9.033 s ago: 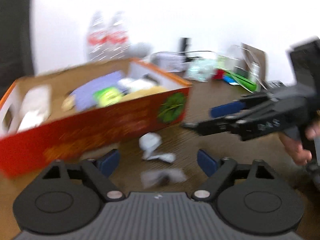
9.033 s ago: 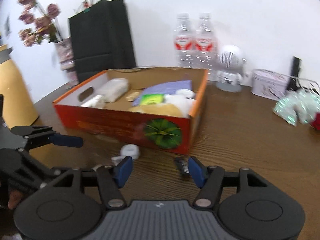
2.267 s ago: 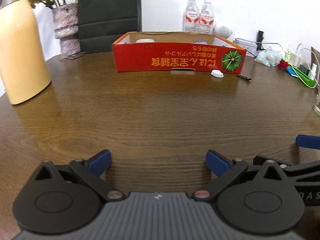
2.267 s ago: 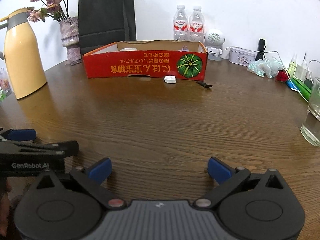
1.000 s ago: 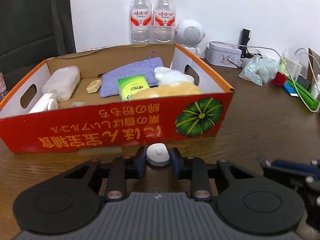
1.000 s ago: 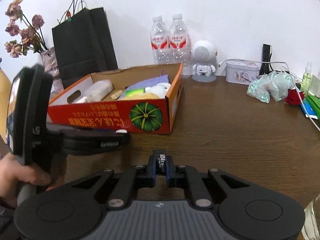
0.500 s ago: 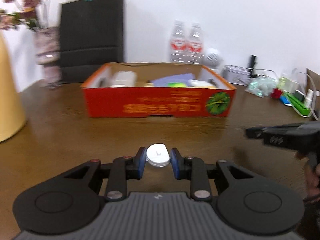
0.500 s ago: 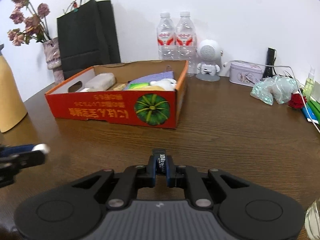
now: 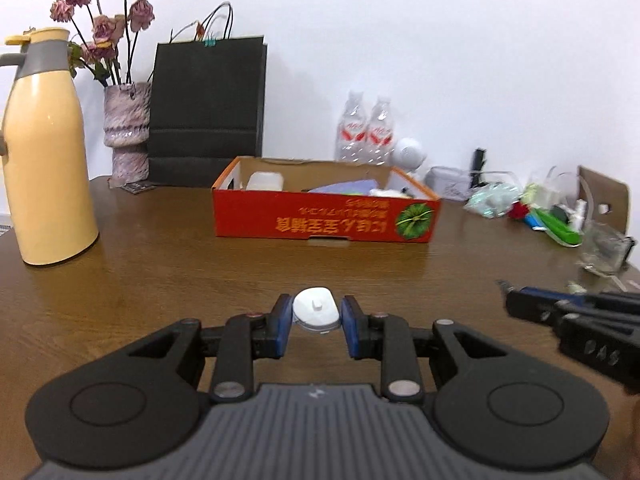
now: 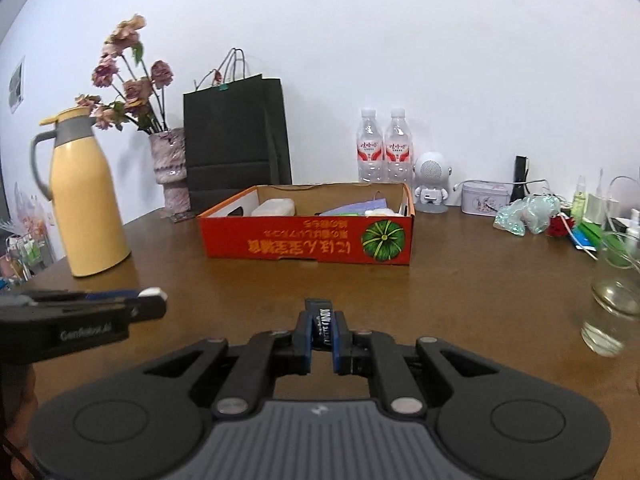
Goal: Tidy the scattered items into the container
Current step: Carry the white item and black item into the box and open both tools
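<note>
Red cardboard box (image 10: 306, 245), printed with upside-down yellow characters and a green pumpkin, sits mid-table (image 10: 460, 292), well ahead. The left gripper (image 9: 316, 322), marked "GenRobot.AI", has its jaws pinching a white oval cap (image 9: 316, 309); the right gripper (image 10: 320, 338) pinches a black packet (image 10: 321, 322), lettering unreadable.

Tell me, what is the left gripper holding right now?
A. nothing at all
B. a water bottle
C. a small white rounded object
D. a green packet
C: in the left wrist view the left gripper is closed on a small white rounded object, held above the table.
</note>
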`<state>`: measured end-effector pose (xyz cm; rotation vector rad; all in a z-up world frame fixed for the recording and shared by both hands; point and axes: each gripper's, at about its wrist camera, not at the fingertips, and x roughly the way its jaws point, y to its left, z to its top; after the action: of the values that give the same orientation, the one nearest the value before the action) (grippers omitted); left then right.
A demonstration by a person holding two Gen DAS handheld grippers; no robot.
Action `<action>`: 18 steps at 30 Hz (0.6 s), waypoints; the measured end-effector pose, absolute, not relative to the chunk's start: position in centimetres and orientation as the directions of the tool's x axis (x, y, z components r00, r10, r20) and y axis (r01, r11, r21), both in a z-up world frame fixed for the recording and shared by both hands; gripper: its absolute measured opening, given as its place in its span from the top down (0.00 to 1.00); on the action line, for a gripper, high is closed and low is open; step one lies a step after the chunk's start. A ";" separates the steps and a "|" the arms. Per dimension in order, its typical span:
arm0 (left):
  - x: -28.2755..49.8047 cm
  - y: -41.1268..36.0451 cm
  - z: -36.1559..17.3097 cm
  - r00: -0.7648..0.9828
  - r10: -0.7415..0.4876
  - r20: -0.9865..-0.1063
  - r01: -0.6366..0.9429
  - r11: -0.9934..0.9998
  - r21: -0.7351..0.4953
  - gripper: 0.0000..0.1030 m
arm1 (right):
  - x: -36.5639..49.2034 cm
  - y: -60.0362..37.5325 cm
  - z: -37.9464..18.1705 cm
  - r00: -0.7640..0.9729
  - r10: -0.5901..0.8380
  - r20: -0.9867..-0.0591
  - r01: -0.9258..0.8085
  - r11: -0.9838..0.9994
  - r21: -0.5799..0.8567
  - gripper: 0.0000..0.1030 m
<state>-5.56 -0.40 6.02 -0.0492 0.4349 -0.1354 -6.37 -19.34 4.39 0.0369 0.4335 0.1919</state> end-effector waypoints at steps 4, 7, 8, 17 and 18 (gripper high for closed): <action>-9.4 -0.1 6.8 0.920 -0.148 -0.362 0.132 0.989 -0.068 0.73 | -9.7 -17.9 5.0 0.906 0.193 -0.376 -0.186 0.981 0.056 0.92; -11.5 -0.1 7.1 0.929 -0.152 -0.336 0.139 0.988 -0.062 0.73 | -12.0 -16.8 5.5 0.916 0.205 -0.345 -0.210 0.977 0.023 0.92; -12.1 -0.1 7.2 0.933 -0.153 -0.327 0.139 0.988 -0.066 0.73 | -12.7 -16.6 5.6 0.918 0.208 -0.338 -0.217 0.976 0.012 0.92; -11.4 -0.1 8.1 0.944 -0.164 -0.287 0.146 0.986 -0.082 0.73 | -14.3 -16.5 6.6 0.931 0.218 -0.294 -0.229 0.973 -0.006 0.92; -10.9 0.0 8.6 0.948 -0.165 -0.273 0.149 0.986 -0.077 0.73 | -13.8 -16.8 6.9 0.931 0.220 -0.292 -0.227 0.974 0.008 0.92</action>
<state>-10.91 -0.02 8.60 -0.0560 0.2823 -0.1600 -13.80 -16.84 6.89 -0.0262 0.2960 0.2288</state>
